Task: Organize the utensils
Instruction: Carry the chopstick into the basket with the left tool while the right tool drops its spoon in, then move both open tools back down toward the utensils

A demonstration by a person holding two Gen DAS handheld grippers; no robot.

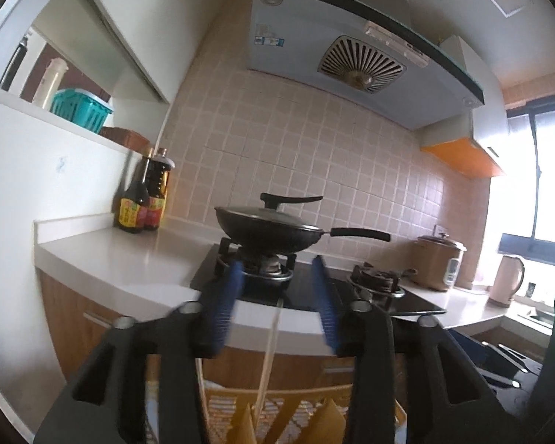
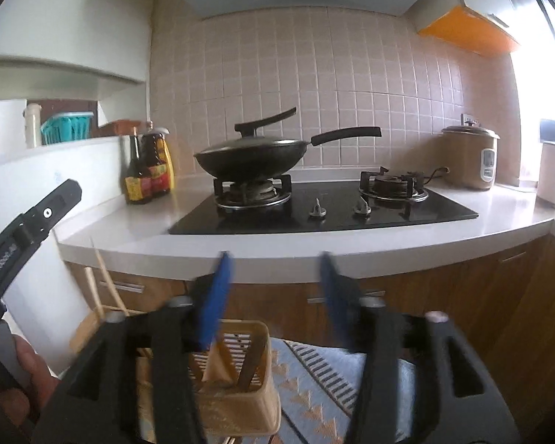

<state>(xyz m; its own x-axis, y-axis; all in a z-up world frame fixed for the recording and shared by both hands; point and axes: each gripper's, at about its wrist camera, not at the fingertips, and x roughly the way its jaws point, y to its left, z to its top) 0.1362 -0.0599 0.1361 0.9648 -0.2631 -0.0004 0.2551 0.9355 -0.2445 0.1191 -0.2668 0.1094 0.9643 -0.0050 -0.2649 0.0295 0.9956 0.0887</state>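
Note:
A tan slotted utensil holder stands low in the right wrist view, with wooden utensils in it. It also shows at the bottom of the left wrist view, and a pale chopstick rises from it between the blue fingers. My left gripper is open and empty above the holder. My right gripper is open and empty, just above and behind the holder. Two more chopsticks stand at the left in the right wrist view, close to the left gripper's body.
A white counter carries a black gas hob with a lidded wok, two sauce bottles, a rice cooker and a kettle. A patterned cloth lies under the holder. Wooden cabinet doors are below the counter.

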